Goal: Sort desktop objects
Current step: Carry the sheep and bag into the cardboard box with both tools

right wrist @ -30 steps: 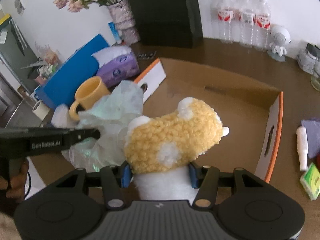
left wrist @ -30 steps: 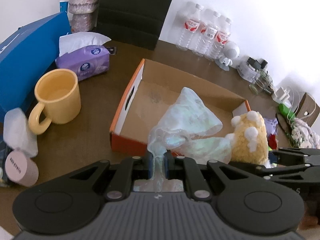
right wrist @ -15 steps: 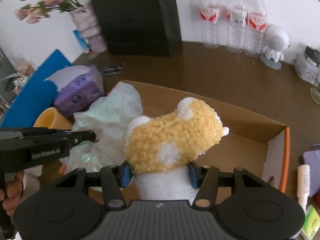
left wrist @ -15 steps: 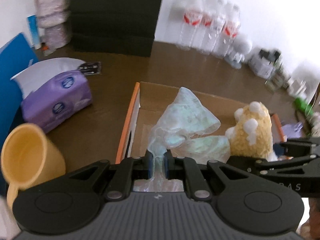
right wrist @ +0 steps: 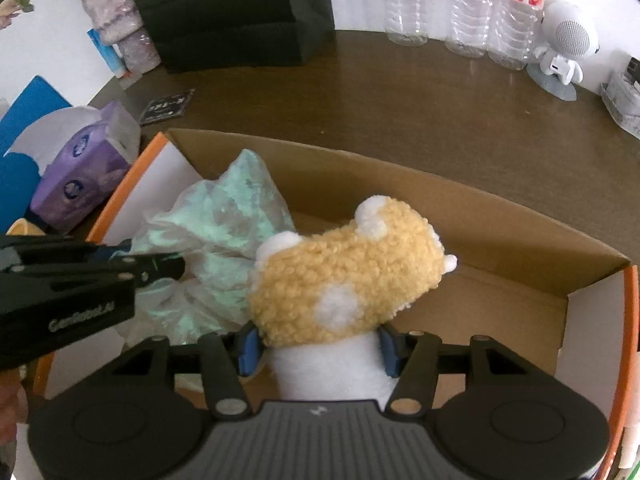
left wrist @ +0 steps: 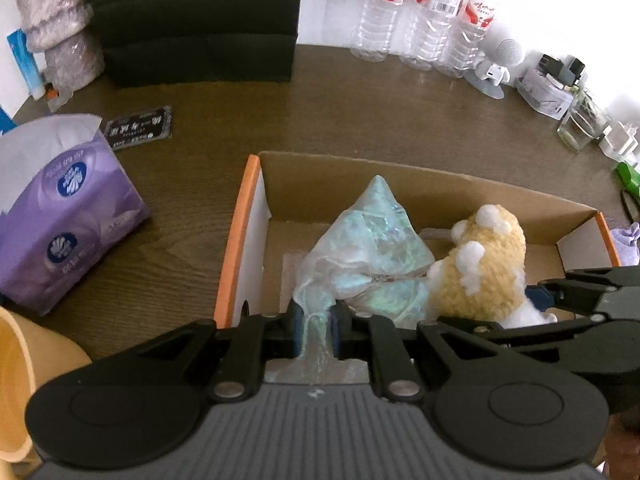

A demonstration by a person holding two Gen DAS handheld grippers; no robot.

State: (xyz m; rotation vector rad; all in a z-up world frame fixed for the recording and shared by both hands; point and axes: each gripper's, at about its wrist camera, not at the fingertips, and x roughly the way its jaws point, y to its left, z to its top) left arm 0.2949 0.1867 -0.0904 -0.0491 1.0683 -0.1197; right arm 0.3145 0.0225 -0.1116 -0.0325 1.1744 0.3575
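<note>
An open cardboard box (left wrist: 420,194) with orange edges stands on the brown table; it also shows in the right wrist view (right wrist: 500,240). My left gripper (left wrist: 314,330) is shut on a crumpled pale green plastic bag (left wrist: 368,252) and holds it over the box's left part. My right gripper (right wrist: 318,350) is shut on a yellow and white plush toy (right wrist: 348,276), held over the box just right of the bag (right wrist: 216,232). In the left wrist view the plush toy (left wrist: 480,272) touches the bag, with the right gripper (left wrist: 536,300) behind it.
A purple tissue pack (left wrist: 60,216), a yellow mug (left wrist: 24,380) and a dark card (left wrist: 138,128) lie left of the box. Water bottles (left wrist: 424,16), a white figurine (left wrist: 500,60), small jars (left wrist: 560,92) and a black organiser (left wrist: 192,20) line the far edge.
Both grippers moved forward and down over the box with the bag and the plush toy still held. The mug and tissue pack slid to the left edge of view.
</note>
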